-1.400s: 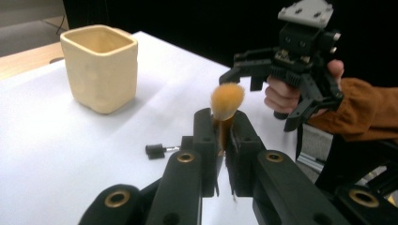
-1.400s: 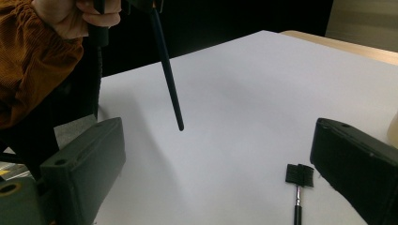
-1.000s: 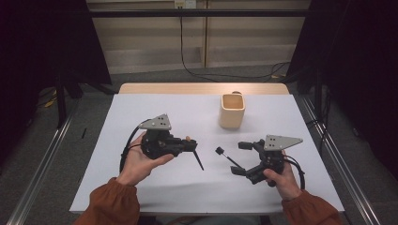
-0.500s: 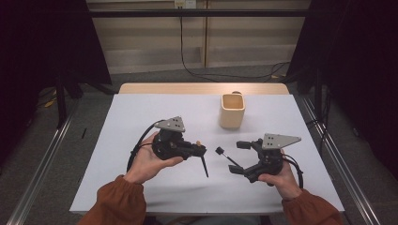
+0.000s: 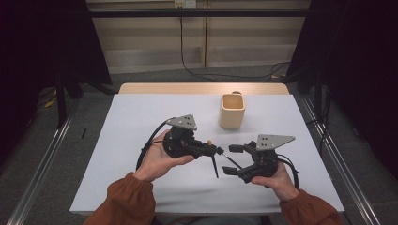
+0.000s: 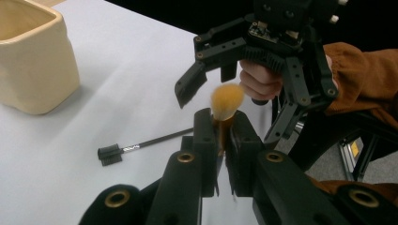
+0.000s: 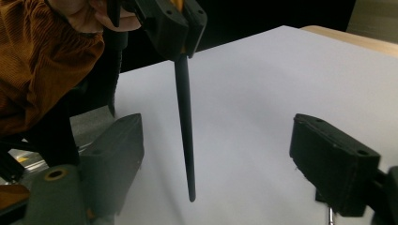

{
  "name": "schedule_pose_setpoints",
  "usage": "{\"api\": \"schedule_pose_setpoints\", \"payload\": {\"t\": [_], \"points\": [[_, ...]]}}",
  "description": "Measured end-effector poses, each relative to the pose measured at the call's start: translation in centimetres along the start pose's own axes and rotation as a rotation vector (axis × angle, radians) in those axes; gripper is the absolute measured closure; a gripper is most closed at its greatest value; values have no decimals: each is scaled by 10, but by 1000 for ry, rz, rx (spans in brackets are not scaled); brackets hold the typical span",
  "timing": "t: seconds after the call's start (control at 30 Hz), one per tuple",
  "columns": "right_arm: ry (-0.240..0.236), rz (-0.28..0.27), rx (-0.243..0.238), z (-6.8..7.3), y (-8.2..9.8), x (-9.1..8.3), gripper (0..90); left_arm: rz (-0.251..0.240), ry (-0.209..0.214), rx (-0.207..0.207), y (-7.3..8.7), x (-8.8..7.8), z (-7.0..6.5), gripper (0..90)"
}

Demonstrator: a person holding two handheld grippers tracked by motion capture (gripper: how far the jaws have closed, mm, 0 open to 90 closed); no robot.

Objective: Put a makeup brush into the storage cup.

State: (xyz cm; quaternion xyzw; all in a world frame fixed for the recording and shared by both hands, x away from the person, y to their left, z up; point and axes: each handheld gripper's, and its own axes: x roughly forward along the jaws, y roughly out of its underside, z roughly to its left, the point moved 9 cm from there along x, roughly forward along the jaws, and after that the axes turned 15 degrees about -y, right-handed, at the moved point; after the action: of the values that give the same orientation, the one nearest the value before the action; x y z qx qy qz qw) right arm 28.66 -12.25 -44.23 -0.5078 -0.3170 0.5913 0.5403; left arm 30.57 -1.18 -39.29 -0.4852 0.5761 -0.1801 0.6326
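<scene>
Your left claw (image 5: 217, 151) is clamped on a makeup brush (image 6: 226, 101). In the left gripper view the two black jaws pinch it just below the fluffy tan bristle head, which sticks up between their tips. The brush's dark, thin handle (image 5: 215, 166) hangs down and toward you from the jaws, its tip above the white surface (image 5: 141, 122) and not touching it; the right gripper view shows the same handle (image 7: 185, 136) tapering downward from the closed jaws at the top of the frame, midway between that view's own two jaws.

Your right claw (image 5: 232, 159) stands apart, with nothing pressed between its pads. Its jaws have just been closing a little, yet they remain well separated, one on each side of the hanging handle, and neither touches it. In the high view this claw points left, toward the left claw, and the two are close together near the middle of the surface, on your side of it.

A second, smaller brush (image 6: 112, 153) with a short dark bristle block and a thin stem lies flat on the surface, just beside the right claw's jaws. A cream-coloured, square-sided cup (image 5: 232, 110) stands upright farther off, beyond both claws and slightly to the right of centre, well apart from either brush.
</scene>
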Motion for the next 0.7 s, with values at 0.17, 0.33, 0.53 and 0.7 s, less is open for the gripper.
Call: {"api": "schedule_pose_setpoints", "payload": {"t": [0.17,0.33,0.53,0.7], "points": [[-18,-4,-1,2,-1,5,264,-4,-1,-13,1,5,0,840],[-46,17,0,5,1,13,395,-9,3,-19,1,9,-1,840],[-63,22,-4,5,-1,23,538,-7,5,-3,1,11,-5,840],[-65,19,-5,5,-2,24,649,-12,6,-13,4,13,-3,840]]}}
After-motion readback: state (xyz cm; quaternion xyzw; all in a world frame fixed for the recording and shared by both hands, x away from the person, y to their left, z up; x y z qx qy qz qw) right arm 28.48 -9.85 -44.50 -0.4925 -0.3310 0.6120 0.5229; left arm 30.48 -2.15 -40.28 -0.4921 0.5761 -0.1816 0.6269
